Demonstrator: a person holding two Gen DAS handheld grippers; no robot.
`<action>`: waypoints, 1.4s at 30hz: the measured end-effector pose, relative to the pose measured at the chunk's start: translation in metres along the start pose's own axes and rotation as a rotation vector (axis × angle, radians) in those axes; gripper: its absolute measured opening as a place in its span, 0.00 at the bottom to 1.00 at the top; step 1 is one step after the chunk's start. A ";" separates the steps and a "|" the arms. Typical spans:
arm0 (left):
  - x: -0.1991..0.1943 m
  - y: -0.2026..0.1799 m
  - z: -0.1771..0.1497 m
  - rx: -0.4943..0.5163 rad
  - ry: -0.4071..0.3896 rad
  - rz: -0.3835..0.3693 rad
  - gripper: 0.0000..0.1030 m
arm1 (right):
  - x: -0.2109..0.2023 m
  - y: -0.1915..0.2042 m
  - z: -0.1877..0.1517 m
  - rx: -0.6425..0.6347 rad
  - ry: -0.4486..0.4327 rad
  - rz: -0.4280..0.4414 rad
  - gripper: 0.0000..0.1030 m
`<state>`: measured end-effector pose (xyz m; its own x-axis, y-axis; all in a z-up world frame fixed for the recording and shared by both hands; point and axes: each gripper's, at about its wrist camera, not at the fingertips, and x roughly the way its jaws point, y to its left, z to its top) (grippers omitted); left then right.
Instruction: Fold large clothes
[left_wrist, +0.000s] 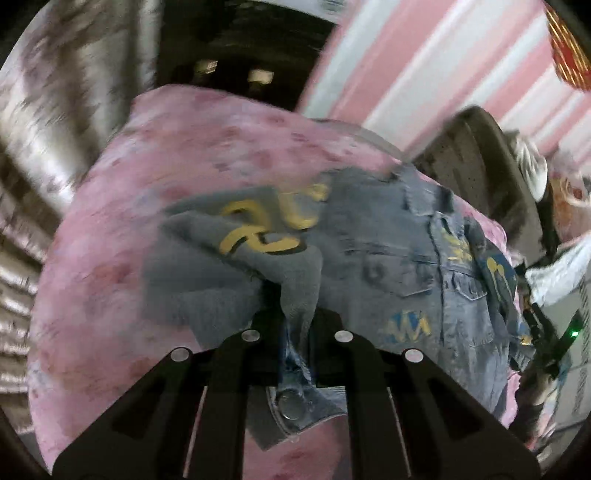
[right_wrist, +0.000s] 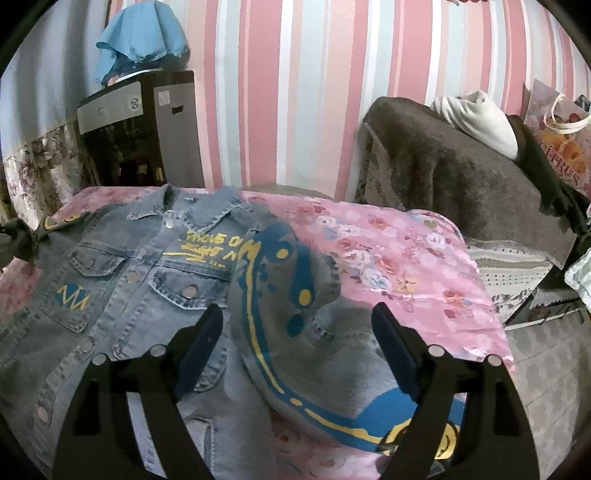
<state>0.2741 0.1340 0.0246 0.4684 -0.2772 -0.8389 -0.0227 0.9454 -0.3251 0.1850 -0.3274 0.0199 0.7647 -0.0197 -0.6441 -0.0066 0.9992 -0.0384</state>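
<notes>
Your left gripper (left_wrist: 295, 321): nearest the left wrist camera; jaws clenched on a bunch of the denim jacket (left_wrist: 413, 258), with grey sleeve fabric and a snap-buttoned cuff gathered between them.
Your right gripper (right_wrist: 297, 347): jaws released and wide, poised over the jacket's right sleeve (right_wrist: 295, 325); pads not pressing on cloth.
Denim jacket: front side up on the bed, collar at the far end, yellow lettering on the chest, blue-and-yellow print along the folded-in right sleeve.
Floral sheet (right_wrist: 399, 258): pink, covers the bed under the jacket.
Brown blanket (right_wrist: 443, 177): heaped at the far right.
Striped wall (right_wrist: 280, 92): pink and white, far side.
Dark cabinet (right_wrist: 147, 125): far left, blue cloth on top.
</notes>
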 end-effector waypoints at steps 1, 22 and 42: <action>0.008 -0.016 0.002 0.029 -0.003 0.004 0.07 | -0.001 0.003 0.001 -0.003 -0.004 0.002 0.81; 0.103 -0.171 -0.002 0.454 -0.088 0.066 0.84 | 0.035 0.055 0.018 0.007 0.081 0.115 0.81; 0.030 -0.017 0.018 0.351 -0.311 0.341 0.97 | 0.120 0.210 0.060 -0.065 0.236 0.471 0.80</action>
<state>0.3047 0.1128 0.0129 0.7248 0.0660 -0.6858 0.0515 0.9874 0.1495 0.3141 -0.1181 -0.0194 0.5038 0.4160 -0.7570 -0.3600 0.8978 0.2538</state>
